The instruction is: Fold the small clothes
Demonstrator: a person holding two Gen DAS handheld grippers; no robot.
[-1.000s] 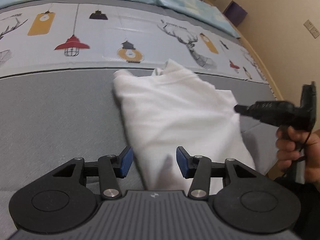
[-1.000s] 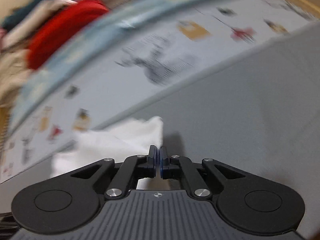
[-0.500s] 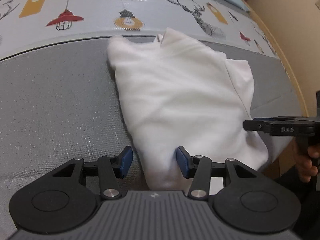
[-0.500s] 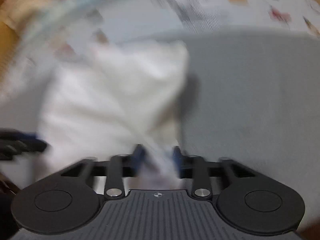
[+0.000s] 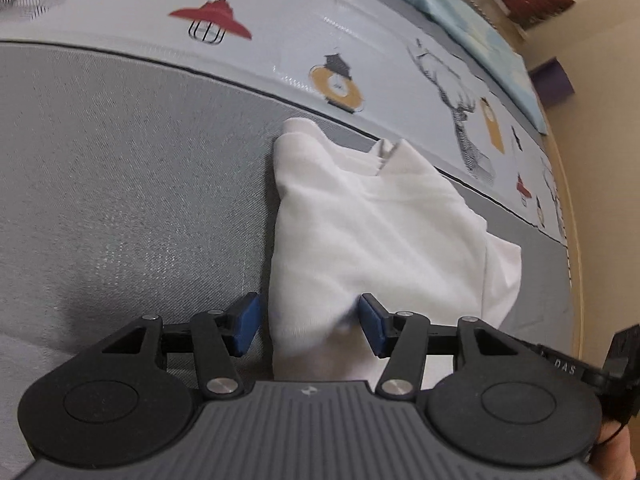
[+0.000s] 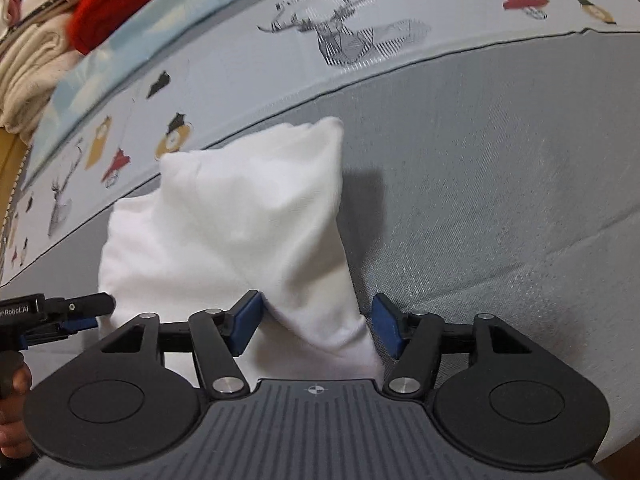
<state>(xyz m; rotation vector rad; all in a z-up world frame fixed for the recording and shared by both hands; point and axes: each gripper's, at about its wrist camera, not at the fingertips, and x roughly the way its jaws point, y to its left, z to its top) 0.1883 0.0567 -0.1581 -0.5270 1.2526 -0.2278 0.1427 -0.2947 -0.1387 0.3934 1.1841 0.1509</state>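
Note:
A small white garment (image 5: 372, 236) lies partly folded on the grey cover, its collar at the far end; it also shows in the right wrist view (image 6: 240, 232). My left gripper (image 5: 310, 326) is open, its blue pads on either side of the garment's near edge. My right gripper (image 6: 316, 326) is open too, its pads either side of the garment's near corner. In the right wrist view the left gripper's fingers (image 6: 80, 308) reach in from the left beside the cloth. The right gripper's body shows at the left wrist view's lower right (image 5: 580, 364).
A grey cover (image 5: 120, 200) spreads under the garment, with a printed lamp-and-deer sheet (image 5: 280, 40) beyond it. A pile of red and cream clothes (image 6: 60, 20) sits at the far left. A beige wall (image 5: 600, 120) stands to the right.
My right gripper was shut a second ago and has opened around the garment's near corner. The left gripper stayed open and moved closer to the cloth's near edge.

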